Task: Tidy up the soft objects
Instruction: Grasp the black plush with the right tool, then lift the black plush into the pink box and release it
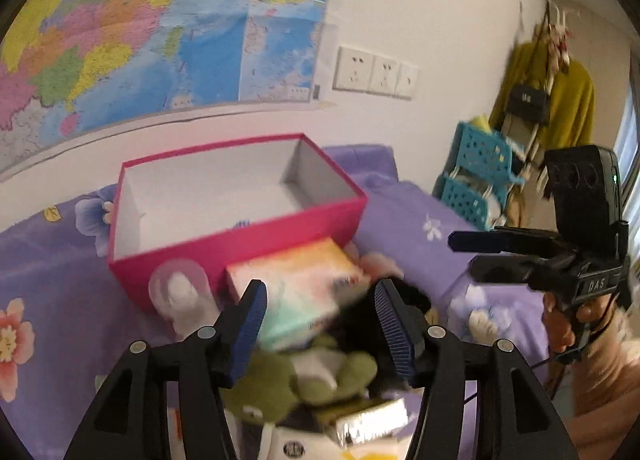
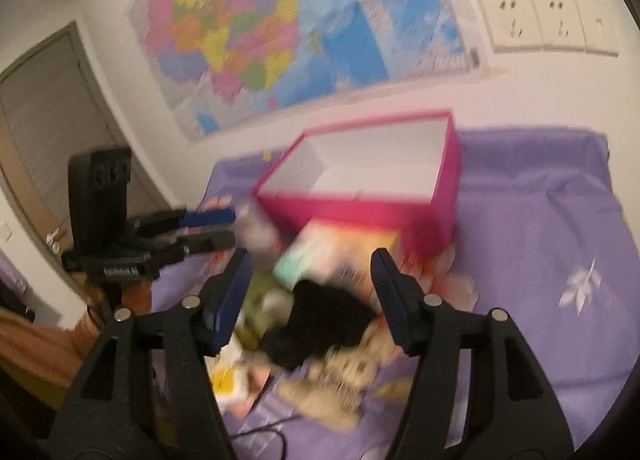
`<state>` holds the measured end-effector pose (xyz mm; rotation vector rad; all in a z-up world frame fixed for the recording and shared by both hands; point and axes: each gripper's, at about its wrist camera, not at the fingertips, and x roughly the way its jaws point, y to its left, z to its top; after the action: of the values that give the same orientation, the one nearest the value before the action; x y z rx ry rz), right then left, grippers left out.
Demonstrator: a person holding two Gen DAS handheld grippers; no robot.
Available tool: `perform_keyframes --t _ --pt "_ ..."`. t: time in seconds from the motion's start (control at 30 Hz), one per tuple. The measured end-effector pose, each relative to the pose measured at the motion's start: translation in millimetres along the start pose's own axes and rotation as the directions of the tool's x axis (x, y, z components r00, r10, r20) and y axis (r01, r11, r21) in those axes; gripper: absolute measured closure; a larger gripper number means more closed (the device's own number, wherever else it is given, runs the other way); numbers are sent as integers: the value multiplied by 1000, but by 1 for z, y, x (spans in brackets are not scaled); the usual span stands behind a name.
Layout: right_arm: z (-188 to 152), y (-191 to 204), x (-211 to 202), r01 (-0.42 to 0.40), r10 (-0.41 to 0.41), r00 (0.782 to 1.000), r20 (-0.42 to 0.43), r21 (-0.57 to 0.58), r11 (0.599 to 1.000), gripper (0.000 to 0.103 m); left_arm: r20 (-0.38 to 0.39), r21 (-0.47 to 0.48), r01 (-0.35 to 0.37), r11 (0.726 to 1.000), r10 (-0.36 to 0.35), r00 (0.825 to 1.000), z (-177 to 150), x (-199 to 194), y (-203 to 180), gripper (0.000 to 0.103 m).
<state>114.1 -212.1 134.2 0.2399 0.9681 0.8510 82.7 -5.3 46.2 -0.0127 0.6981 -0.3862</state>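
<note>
Purple flowered bedspread (image 1: 400, 212), open pink cardboard box (image 1: 240, 244) standing on it, nothing visible inside. Just in front of the box: a heap of soft things, with a pastel tissue pack (image 1: 300, 292) leaning on the pink wall, a green plush toy (image 1: 280, 384), a black fuzzy lump (image 2: 324, 324), a beige plush toy (image 2: 344, 384). Left gripper (image 1: 320, 324) hanging over the heap, jaws parted, gripping nothing. Right gripper (image 2: 310, 296) likewise spread wide and empty above the black lump.

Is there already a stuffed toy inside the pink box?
No, the pink box shows only its bare white inside, while the green plush toy lies in the pile in front of it on the purple sheet.
</note>
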Motion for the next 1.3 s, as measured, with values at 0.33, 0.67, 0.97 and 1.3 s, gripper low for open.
perform_keyframes --t 0.33,0.67,0.97,1.3 --pt "-26 -2 65 88 -80 987 -140 48 995 62 -79 55 3 998 2 997 -33 7 -22 45" --pt "-10 1 29 50 -49 999 -24 48 998 89 -99 87 103 991 -95 991 -30 19 -38 45" --pt "35 10 14 -7 6 996 87 13 1000 89 -46 125 94 988 -89 995 0 26 -46 50" --pt "98 -2 32 5 -3 987 161 -7 1000 89 9 95 18 995 -19 1000 64 42 -18 65"
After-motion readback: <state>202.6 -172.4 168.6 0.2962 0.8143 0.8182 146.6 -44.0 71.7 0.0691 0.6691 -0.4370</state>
